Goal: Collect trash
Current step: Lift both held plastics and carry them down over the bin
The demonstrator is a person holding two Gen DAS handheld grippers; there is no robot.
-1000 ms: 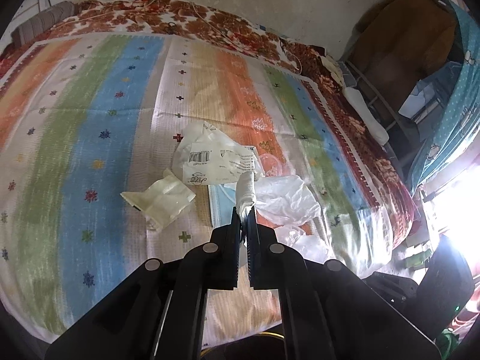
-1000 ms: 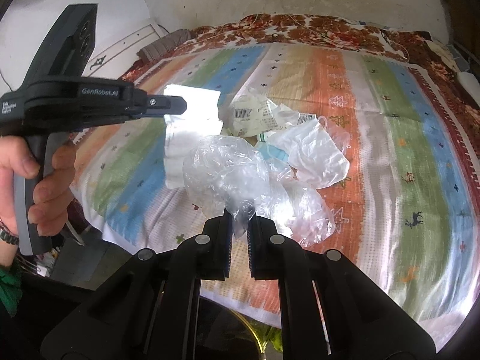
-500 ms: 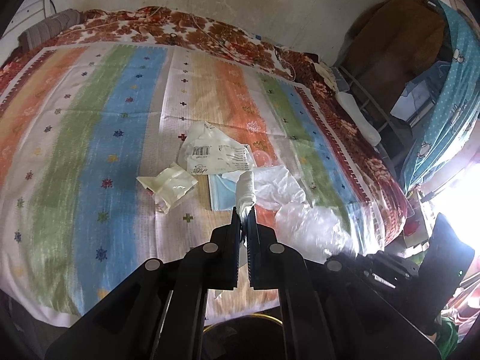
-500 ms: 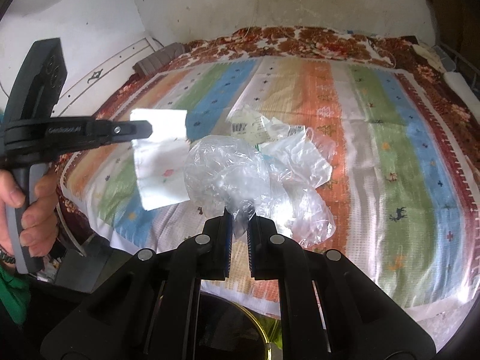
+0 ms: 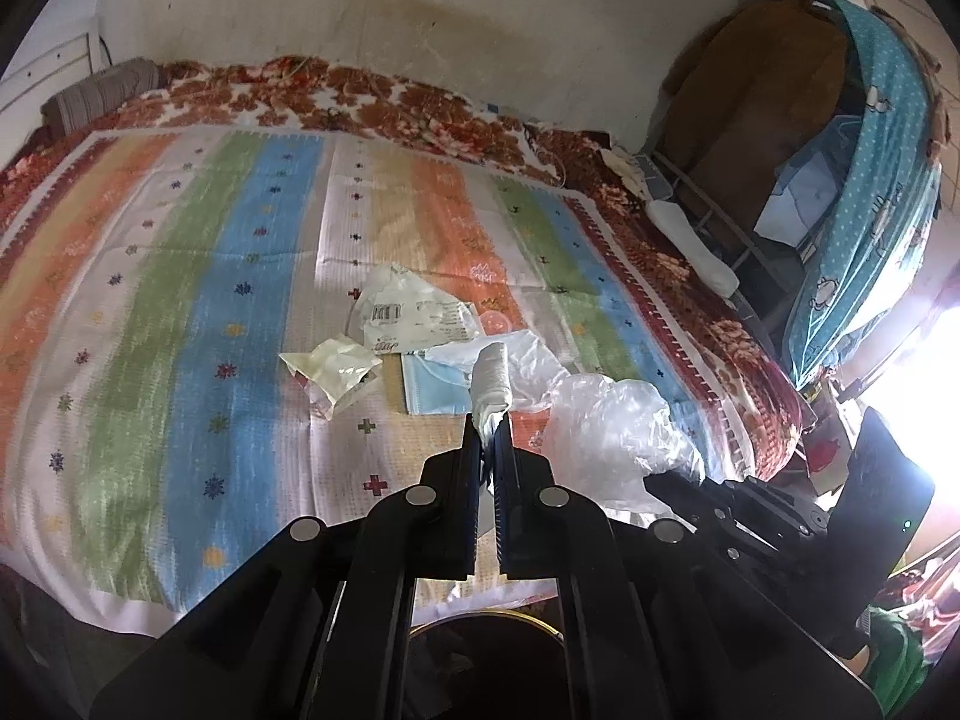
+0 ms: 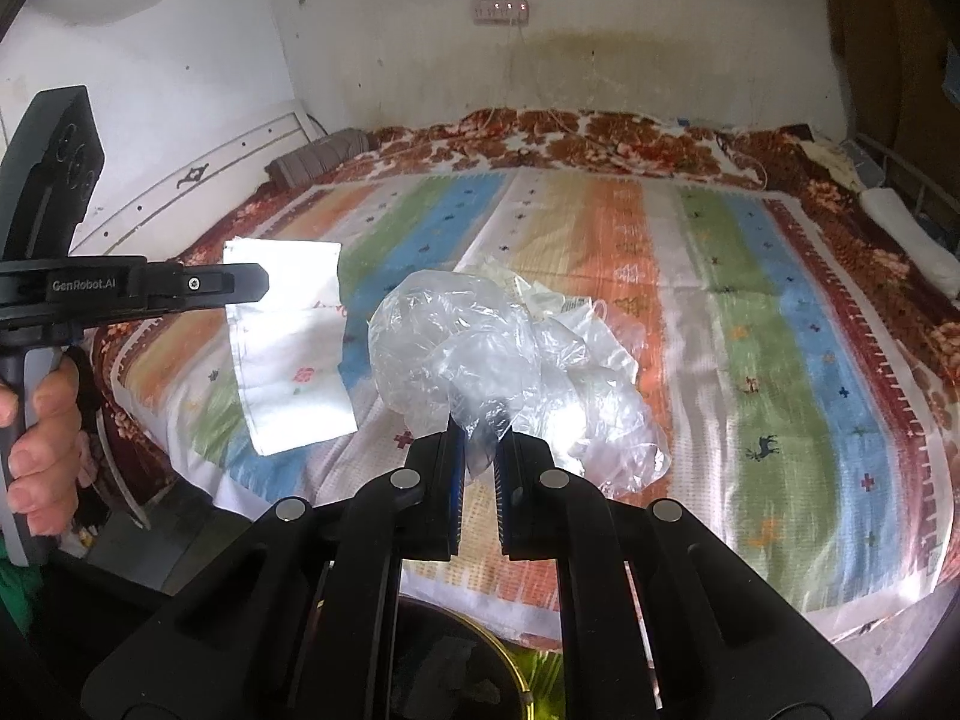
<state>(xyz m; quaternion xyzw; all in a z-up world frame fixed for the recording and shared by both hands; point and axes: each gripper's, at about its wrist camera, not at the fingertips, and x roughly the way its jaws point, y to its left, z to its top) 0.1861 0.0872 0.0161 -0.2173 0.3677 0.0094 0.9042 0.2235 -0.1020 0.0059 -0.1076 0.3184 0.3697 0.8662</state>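
Premises: a home bedroom. A bed (image 5: pixel 180 276) fills most of the room, covered by a striped spread (image 6: pixel 750 312) over a floral blanket (image 5: pixel 372 102), with a headboard (image 6: pixel 198 180) against a stained plaster wall (image 6: pixel 600 60) carrying a power strip (image 6: pixel 501 10). A rack (image 5: pixel 780 228) draped in blue cloth (image 5: pixel 870 192) stands beside the bed.

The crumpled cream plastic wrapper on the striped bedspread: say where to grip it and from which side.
Grip the cream plastic wrapper at its raised, puckered near corner, coming from above on its open left side. It lies mostly flat on the striped bedspread, apart from the other litter, so only the crumpled ridges give fingers purchase.
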